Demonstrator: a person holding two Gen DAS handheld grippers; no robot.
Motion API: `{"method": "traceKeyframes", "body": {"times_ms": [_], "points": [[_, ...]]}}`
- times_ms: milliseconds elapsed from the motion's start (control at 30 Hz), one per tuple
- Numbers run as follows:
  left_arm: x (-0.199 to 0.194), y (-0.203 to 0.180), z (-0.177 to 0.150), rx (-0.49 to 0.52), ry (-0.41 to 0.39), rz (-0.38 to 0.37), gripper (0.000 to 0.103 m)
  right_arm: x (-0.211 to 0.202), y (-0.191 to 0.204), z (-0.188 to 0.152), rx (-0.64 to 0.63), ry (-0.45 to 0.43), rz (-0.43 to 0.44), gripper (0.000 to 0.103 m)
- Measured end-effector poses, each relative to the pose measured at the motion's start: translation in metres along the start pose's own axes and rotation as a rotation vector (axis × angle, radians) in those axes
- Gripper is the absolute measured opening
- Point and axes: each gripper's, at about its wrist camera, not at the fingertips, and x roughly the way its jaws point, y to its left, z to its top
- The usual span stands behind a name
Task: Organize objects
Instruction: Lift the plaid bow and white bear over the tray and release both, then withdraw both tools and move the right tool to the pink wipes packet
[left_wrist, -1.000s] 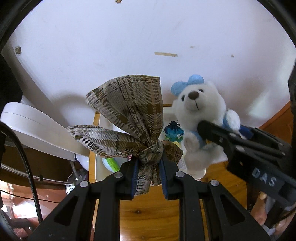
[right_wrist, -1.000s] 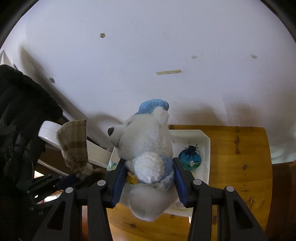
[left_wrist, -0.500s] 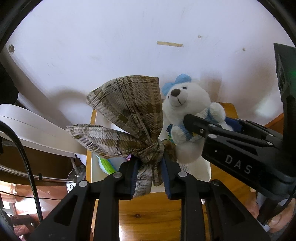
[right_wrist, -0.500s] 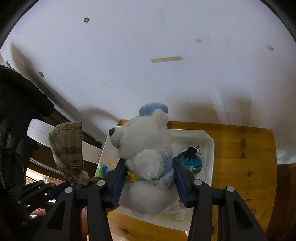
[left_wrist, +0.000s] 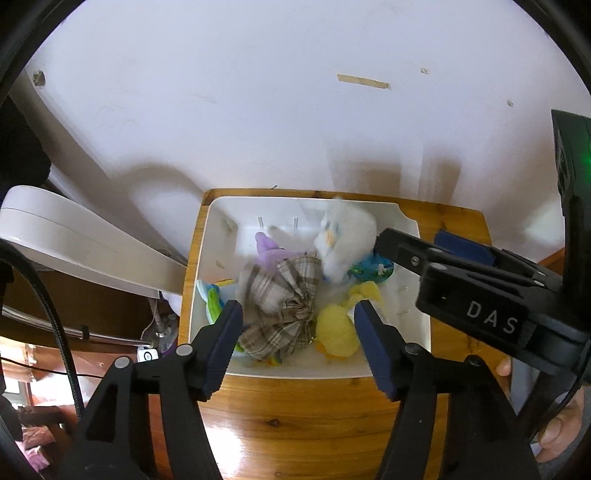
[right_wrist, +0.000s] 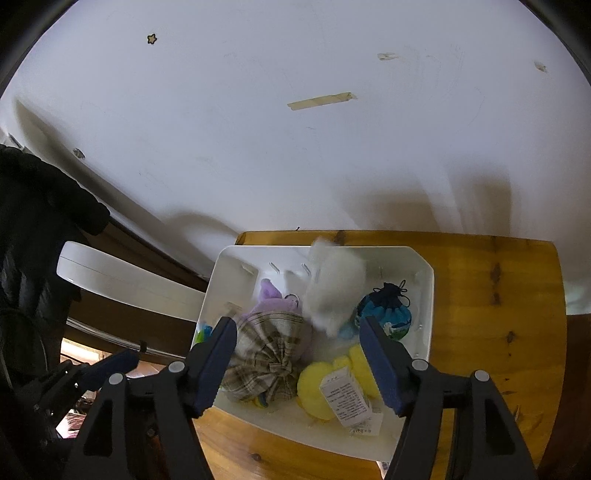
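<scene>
A white bin (left_wrist: 207, 266) (right_wrist: 424, 295) sits on a wooden table. In it lie a plaid cloth pouch (left_wrist: 280, 306) (right_wrist: 264, 354), a blurred white teddy bear (left_wrist: 343, 240) (right_wrist: 334, 291), a yellow plush (left_wrist: 338, 328) (right_wrist: 325, 384), a purple plush (left_wrist: 269, 249) (right_wrist: 271, 295) and a blue drawstring pouch (left_wrist: 369, 266) (right_wrist: 386, 310). My left gripper (left_wrist: 299, 332) is open and empty above the bin's near side. My right gripper (right_wrist: 297, 350) is open and empty above the bin; it also shows in the left wrist view (left_wrist: 461, 273).
The wooden table (left_wrist: 303, 424) (right_wrist: 498, 295) stands against a white wall (left_wrist: 295, 110). A white curved object (left_wrist: 74, 243) (right_wrist: 122, 280) lies left of the bin. A green-and-blue toy (left_wrist: 212, 299) sits at the bin's left wall.
Both grippers opened. The plaid pouch left my left gripper and the teddy bear left my right gripper; both now lie in the bin, the bear blurred by motion.
</scene>
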Motion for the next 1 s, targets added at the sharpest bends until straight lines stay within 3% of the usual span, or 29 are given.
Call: {"method": "traceKeyframes", "body": {"times_ms": [400, 1000], "points": [[-0.012, -0.005, -0.012, 0.058, -0.018, -0.003, 0.069, -0.027, -0.008, -0.024, 0.006, -0.021, -0.025, 0.07], [-0.05, 0.009, -0.047, 0.177, -0.08, -0.033, 0.069, -0.071, 0.021, -0.074, -0.024, -0.082, -0.093, 0.07]]}}
